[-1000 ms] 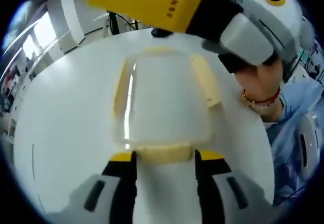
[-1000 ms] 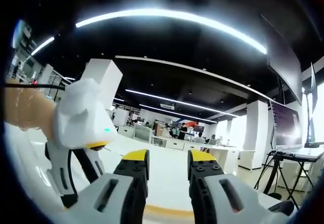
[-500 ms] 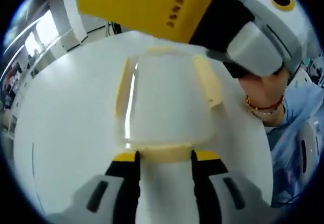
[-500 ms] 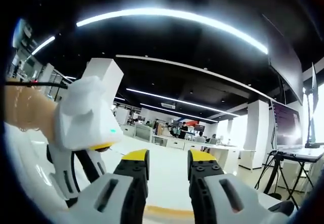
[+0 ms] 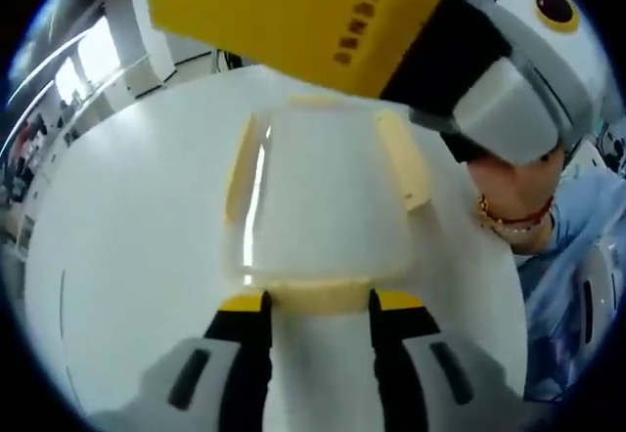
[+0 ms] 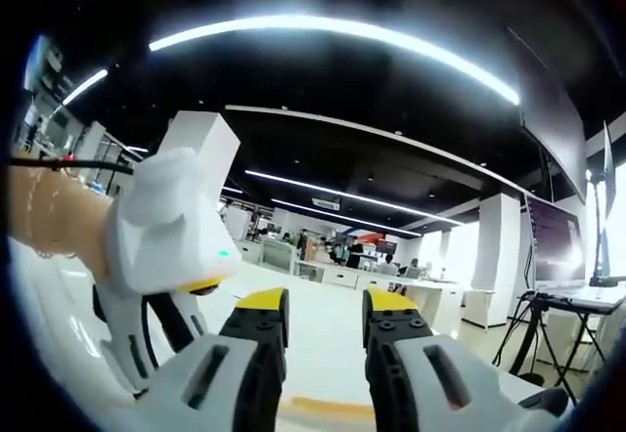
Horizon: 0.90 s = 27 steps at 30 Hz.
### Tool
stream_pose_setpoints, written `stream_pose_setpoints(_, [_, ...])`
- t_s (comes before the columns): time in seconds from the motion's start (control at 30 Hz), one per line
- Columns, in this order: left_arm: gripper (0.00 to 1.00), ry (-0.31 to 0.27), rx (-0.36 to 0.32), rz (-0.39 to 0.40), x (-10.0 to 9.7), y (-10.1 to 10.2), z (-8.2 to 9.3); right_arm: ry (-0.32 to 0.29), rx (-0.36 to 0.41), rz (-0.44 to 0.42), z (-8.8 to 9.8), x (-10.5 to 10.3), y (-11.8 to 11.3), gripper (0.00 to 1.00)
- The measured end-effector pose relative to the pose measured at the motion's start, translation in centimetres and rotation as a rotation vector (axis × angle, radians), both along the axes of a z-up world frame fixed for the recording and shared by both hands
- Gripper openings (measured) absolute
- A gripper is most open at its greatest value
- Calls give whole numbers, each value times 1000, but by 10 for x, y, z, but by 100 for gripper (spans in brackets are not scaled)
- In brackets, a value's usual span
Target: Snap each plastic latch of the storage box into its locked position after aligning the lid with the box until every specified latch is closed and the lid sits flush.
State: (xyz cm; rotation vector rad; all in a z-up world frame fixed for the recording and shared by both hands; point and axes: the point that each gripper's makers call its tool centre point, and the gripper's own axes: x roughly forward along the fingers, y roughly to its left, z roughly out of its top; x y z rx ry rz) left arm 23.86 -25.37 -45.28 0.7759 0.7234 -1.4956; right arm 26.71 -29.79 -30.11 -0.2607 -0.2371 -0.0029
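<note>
Left gripper view: box mid-frame on the desk; left gripper jaws open, straddling the bottom latch. Right gripper slightly parted, empty. Light, slippery plastic: press latches squarely.

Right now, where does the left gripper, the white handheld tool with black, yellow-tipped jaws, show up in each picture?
Left gripper view: the left gripper rises from the bottom edge, its jaws either side of a pale yellow latch.
Right gripper view: it sits at the left, jaws pointing down.
Shared landmark: the white table.
</note>
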Motion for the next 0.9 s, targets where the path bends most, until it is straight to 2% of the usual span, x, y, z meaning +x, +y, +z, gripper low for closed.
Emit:
stream_pose_setpoints(0.33, [39,-1,26,-9,0,12,0,14,9,6,-3,2,-1,30])
stream_pose_setpoints(0.47, [39,-3,37,-10,1,19,0,33,-12,25,-6,6,4,30])
stream_pose_setpoints(0.63, [39,-5,43,-7,2,24,0,116,-83,61,-16,15,14,30])
stream_pose_setpoints(0.7, [39,-4,41,-9,2,25,0,126,-95,70,-15,16,16,30])
stream_pose_setpoints(0.77, [39,-4,41,-12,2,26,1,163,-160,50,-16,16,14,30])
stream_pose_setpoints(0.83, [39,-4,43,-14,2,28,0,186,-167,60,-13,17,15,30])
stream_pose_setpoints(0.9, [39,-4,46,-15,2,30,0,201,-173,108,-11,14,18,29])
